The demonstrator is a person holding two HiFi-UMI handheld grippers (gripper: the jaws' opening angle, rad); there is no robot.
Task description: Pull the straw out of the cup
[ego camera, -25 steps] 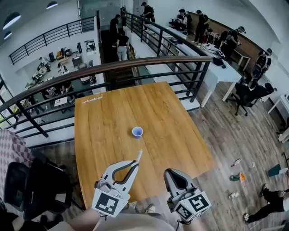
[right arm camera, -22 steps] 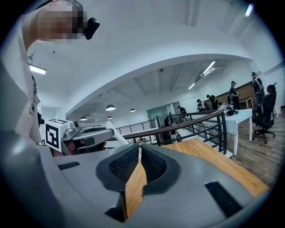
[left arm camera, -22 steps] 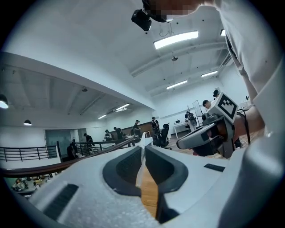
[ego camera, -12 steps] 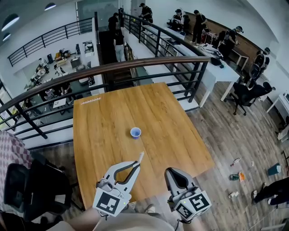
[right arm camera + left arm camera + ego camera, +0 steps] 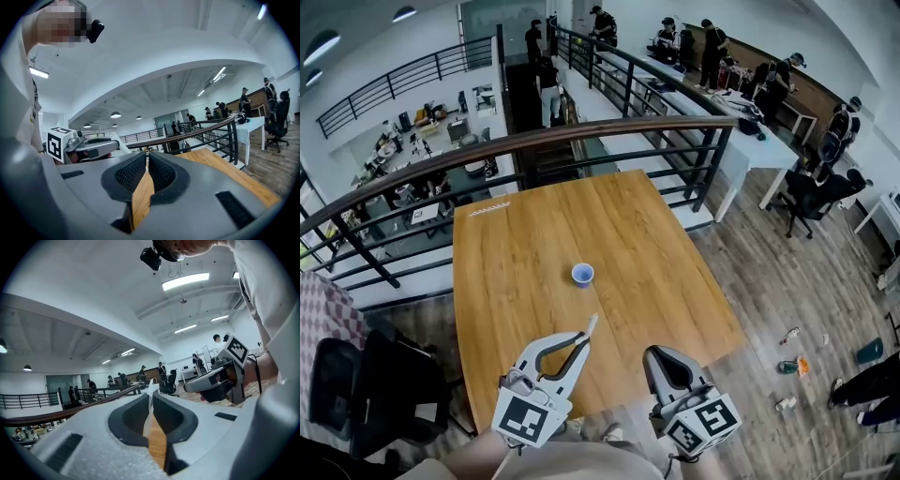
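Observation:
A small blue cup [image 5: 582,274] stands upright near the middle of the wooden table [image 5: 516,253], with nothing sticking out of it. My left gripper [image 5: 584,336] hovers over the table's near edge, well short of the cup. It is shut on a white straw [image 5: 590,324] whose tip pokes out past the jaws toward the cup. In the left gripper view the straw [image 5: 149,408] runs upright between the closed pads. My right gripper [image 5: 660,360] sits beside it on the right, shut with nothing between its pads [image 5: 159,171].
A curved dark railing [image 5: 581,136] borders the table's far side, with a lower floor beyond it. Wooden floor with small litter [image 5: 792,366] lies to the right. A dark chair [image 5: 366,384] stands at the near left. People work at desks far behind.

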